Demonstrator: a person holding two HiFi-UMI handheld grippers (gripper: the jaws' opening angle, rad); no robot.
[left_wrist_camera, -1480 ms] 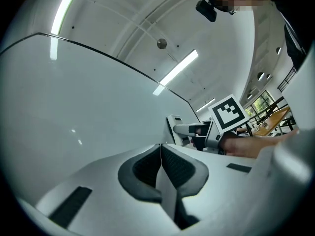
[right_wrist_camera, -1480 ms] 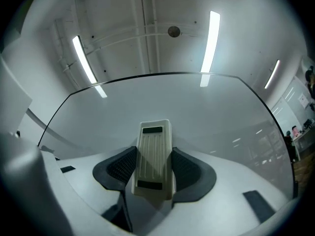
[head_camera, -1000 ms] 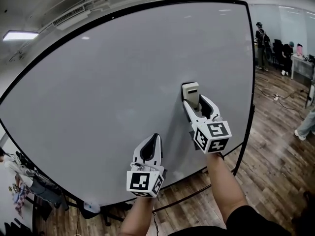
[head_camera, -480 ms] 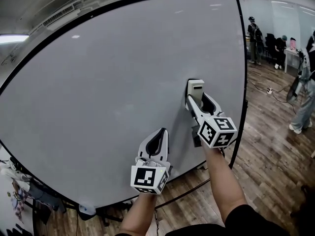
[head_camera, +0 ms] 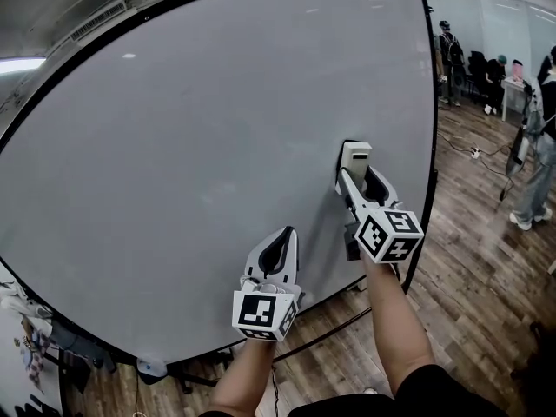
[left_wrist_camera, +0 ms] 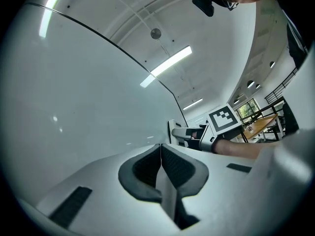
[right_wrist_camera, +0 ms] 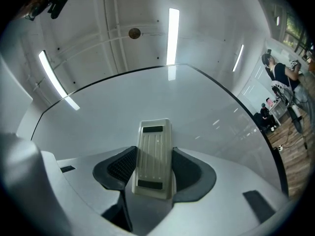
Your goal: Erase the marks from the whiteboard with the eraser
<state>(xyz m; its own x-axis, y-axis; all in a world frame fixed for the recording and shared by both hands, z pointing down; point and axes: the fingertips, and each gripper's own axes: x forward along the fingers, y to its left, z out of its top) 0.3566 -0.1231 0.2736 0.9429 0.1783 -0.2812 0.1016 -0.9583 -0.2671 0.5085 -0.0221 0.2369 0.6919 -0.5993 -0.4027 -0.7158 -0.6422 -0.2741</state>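
A large black-framed whiteboard [head_camera: 200, 129] fills the head view, and I see no marks on it. My right gripper [head_camera: 356, 176] is shut on a pale eraser [head_camera: 356, 156], which rests against the board's lower right part. In the right gripper view the eraser [right_wrist_camera: 153, 157] sticks out upright between the dark pads [right_wrist_camera: 120, 167] in front of the whiteboard [right_wrist_camera: 123, 102]. My left gripper [head_camera: 278, 244] is shut on nothing, close to the board's lower edge, left of the right one. Its pads [left_wrist_camera: 147, 168] meet in the left gripper view, where the eraser [left_wrist_camera: 173, 132] shows beyond.
The board stands on a black frame [head_camera: 347, 324] over a wooden floor [head_camera: 486, 268]. People [head_camera: 447, 55] stand at the far right near a table [head_camera: 512, 81]. Another person [head_camera: 534, 159] walks closer on the right. Clutter [head_camera: 35, 337] lies at the lower left.
My right gripper has carried the eraser right and down along the board. The left gripper shifted slightly to the right. A person has walked into view on the right.
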